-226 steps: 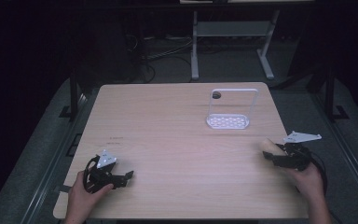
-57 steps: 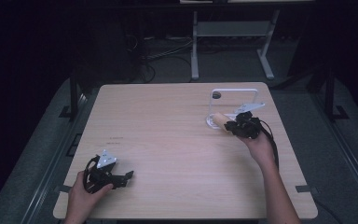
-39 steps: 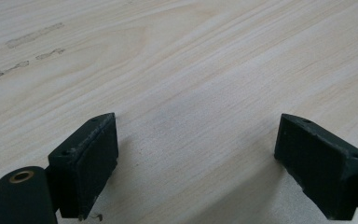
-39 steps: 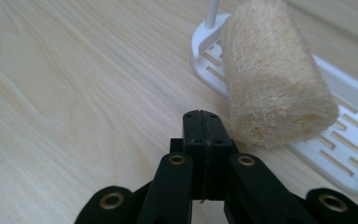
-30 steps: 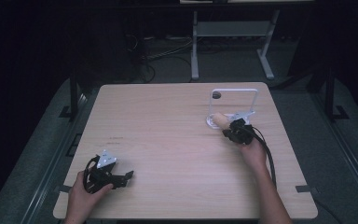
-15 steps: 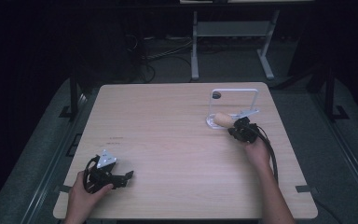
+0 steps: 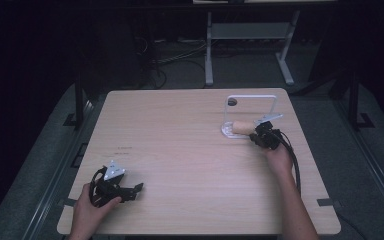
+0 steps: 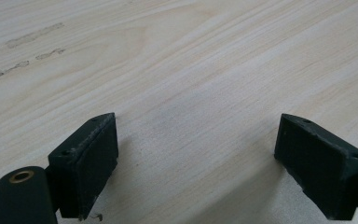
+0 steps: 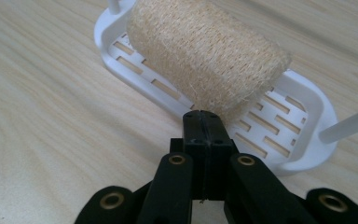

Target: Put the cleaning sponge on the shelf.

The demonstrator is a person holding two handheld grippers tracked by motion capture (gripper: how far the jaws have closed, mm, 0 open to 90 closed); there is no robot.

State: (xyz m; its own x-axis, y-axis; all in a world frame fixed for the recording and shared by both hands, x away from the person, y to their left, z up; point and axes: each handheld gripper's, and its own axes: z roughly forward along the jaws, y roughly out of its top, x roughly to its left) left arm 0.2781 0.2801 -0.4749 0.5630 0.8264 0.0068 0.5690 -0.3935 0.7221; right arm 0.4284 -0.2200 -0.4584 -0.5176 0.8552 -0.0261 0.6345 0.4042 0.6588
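The right gripper (image 9: 204, 122), jaws pressed together, pinches the edge of a loofah sponge (image 9: 208, 55) so it rests in the white slotted rack (image 9: 303, 158), while the left gripper (image 8: 193, 163) idles, jaws apart, on the tabletop (image 7: 180, 135).

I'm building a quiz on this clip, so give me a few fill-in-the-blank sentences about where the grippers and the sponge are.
1. The loofah sponge lies on the white slotted ____.
2. The right gripper has its jaws ____.
3. The left gripper has its jaws ____ over bare table.

Missing words: rack; shut; open
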